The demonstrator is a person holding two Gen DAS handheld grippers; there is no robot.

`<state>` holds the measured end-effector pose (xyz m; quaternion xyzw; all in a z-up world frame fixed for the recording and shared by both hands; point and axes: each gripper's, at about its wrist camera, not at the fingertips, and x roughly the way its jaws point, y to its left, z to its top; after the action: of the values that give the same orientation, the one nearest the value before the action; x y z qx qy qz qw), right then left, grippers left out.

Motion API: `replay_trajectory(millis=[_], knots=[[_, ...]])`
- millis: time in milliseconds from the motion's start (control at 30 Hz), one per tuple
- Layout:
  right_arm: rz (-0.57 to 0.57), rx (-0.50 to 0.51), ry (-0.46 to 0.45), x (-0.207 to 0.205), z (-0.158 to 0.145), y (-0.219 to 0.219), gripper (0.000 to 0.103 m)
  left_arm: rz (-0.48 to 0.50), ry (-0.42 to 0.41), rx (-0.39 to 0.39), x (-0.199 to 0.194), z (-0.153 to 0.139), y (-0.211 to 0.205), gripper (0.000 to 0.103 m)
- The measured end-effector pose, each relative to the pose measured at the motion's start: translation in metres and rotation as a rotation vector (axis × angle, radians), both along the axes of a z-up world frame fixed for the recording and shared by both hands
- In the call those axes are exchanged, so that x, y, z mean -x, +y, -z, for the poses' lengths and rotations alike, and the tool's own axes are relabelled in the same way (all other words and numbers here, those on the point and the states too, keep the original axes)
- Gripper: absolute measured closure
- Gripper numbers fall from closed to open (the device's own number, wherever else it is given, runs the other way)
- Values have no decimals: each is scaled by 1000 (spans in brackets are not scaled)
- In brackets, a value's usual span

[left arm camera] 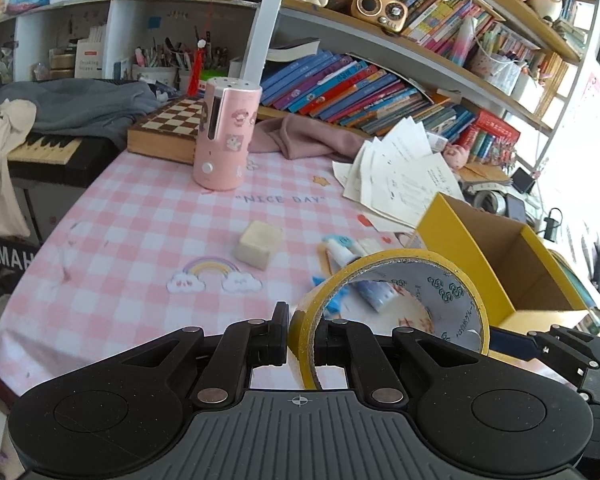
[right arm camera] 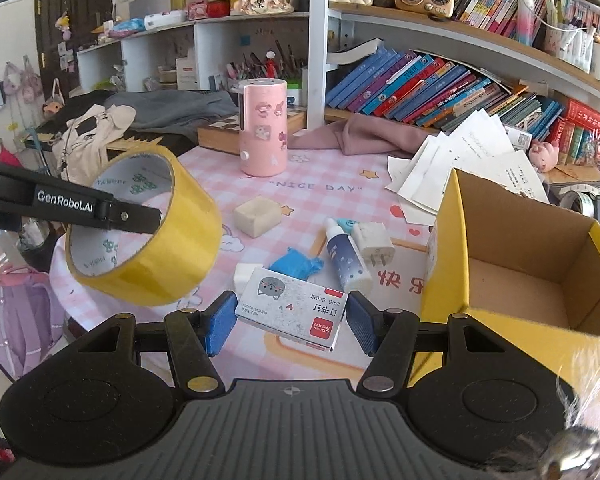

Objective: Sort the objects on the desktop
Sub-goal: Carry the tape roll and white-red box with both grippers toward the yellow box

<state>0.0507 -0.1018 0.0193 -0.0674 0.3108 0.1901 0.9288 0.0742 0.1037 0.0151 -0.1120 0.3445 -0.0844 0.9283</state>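
My left gripper (left arm camera: 302,328) is shut on the wall of a yellow tape roll (left arm camera: 396,300) and holds it above the table; the roll also shows in the right wrist view (right arm camera: 148,232), with the left gripper (right arm camera: 156,216) reaching in from the left. My right gripper (right arm camera: 292,318) is open, its blue pads on either side of a white staples box (right arm camera: 292,310) with a cat picture, apart from it. An open yellow cardboard box (right arm camera: 516,264) stands at the right; it also shows in the left wrist view (left arm camera: 496,256). A cream cube (right arm camera: 256,214), a small bottle (right arm camera: 346,260), a white plug (right arm camera: 374,242) and a blue scrap (right arm camera: 296,266) lie on the pink checked cloth.
A pink cylinder (right arm camera: 262,128) stands at the back middle by a chessboard box (left arm camera: 164,128). Loose papers (right arm camera: 460,160) and a pink cloth (right arm camera: 372,132) lie under the bookshelf. A keyboard (left arm camera: 44,148) with clothes sits left of the table.
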Motion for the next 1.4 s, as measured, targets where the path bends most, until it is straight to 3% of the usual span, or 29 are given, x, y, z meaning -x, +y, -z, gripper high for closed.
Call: replay_trajectory(millis=[733,1400], knots=[[61,11,9,87,-10,-15,45,18,3,77,86,1,-7,95],[189,1,43,134,-4,-53,45,145,28,90,105,4,-45,95]])
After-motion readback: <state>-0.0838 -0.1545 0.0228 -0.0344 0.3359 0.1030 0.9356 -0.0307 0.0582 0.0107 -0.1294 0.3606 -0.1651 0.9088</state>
